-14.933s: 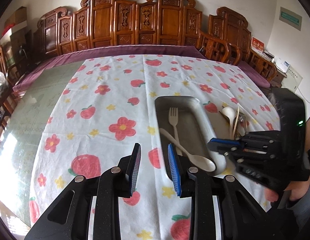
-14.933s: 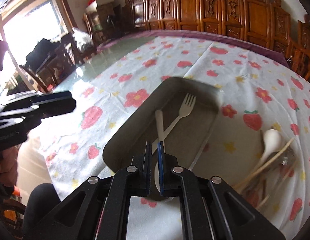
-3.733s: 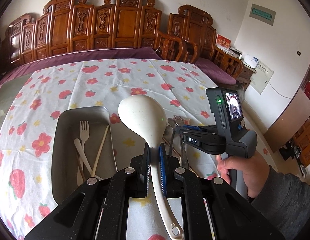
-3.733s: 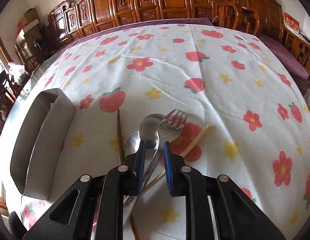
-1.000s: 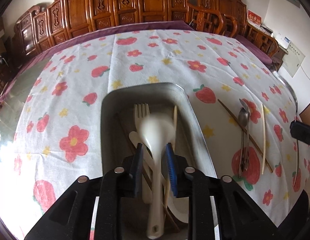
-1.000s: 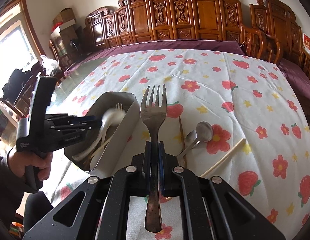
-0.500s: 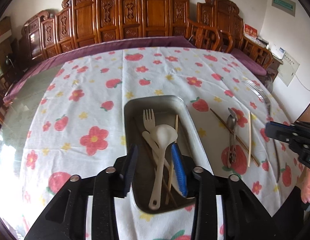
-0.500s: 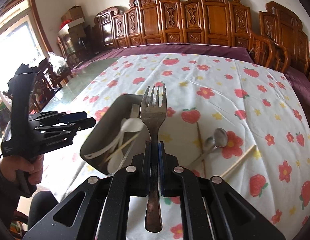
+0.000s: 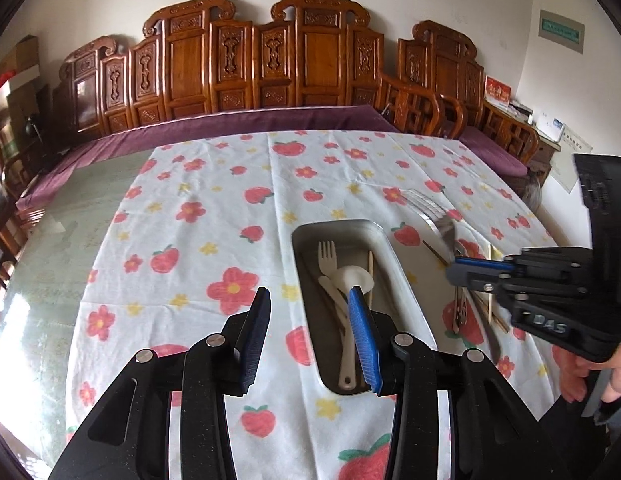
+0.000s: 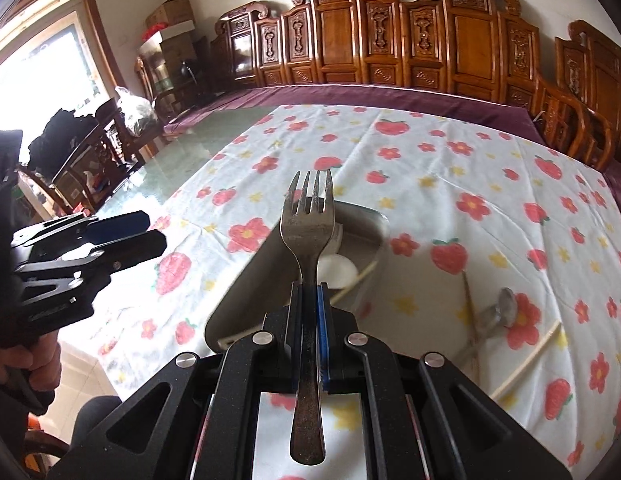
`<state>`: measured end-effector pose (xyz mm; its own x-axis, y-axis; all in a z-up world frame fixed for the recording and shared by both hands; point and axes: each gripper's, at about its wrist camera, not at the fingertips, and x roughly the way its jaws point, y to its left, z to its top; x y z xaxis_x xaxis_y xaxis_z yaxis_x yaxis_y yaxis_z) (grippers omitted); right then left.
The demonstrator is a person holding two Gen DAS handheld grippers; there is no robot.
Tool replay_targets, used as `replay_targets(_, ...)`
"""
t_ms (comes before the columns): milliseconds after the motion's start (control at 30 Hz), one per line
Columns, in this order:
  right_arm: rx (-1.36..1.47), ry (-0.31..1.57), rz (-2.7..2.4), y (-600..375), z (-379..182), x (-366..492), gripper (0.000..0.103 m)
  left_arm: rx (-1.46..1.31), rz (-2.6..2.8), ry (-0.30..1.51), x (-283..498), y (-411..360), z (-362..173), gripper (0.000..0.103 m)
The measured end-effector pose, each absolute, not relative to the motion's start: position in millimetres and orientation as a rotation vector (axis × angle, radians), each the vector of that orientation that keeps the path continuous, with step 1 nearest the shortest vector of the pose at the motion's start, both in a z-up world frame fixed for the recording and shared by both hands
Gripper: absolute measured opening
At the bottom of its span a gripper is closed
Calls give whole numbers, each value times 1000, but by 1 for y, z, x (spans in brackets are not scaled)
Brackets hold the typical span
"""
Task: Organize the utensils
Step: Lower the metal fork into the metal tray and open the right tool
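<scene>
A metal tray (image 9: 408,280) on the flowered cloth holds a white ladle (image 9: 352,276), a white fork (image 9: 326,252) and a chopstick (image 9: 370,272). My left gripper (image 9: 310,332) hovers above the tray's near left side, open, with nothing between its fingers. My right gripper (image 10: 309,308) is shut on a metal fork (image 10: 308,232), tines pointing forward over the tray (image 10: 246,284). In the left wrist view the right gripper (image 9: 482,268) hangs just right of the tray. A metal spoon (image 10: 504,306) and chopsticks (image 10: 526,364) lie on the cloth to the right.
The cloth (image 9: 214,216) covers a glass-topped table (image 9: 50,240). Carved wooden chairs (image 9: 310,60) line the far side. A hand (image 10: 30,364) grips the left gripper (image 10: 122,236) at the table's left edge.
The left gripper opened, left the white ladle in the tray, and drew back and up. The right gripper carried the metal fork leftward over the tray.
</scene>
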<state>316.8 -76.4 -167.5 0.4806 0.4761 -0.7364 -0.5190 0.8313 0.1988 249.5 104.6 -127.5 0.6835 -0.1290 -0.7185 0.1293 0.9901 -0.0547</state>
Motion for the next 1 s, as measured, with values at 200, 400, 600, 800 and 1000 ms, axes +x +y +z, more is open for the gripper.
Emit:
replay_targets(200,-49,905,627,-42,-178,335,8,-9,-125,789,241,125,-122,38)
replay_targets(400,-75,959,607,-18,-205,349,8,-16,-109,784,237,139,-123,38)
replay_targets(600,-88,1016,576,-11,-230,355,8,-16,-109,789,237,143,-126,38)
replay_targets(800,-99,1009,583,-2,-233,357,8,-18,-107,790,236,144,-126,38)
replay_targets(1000,-116,1029,571,-2,-240,361,9,-21,-104,792,236,146,-127,38)
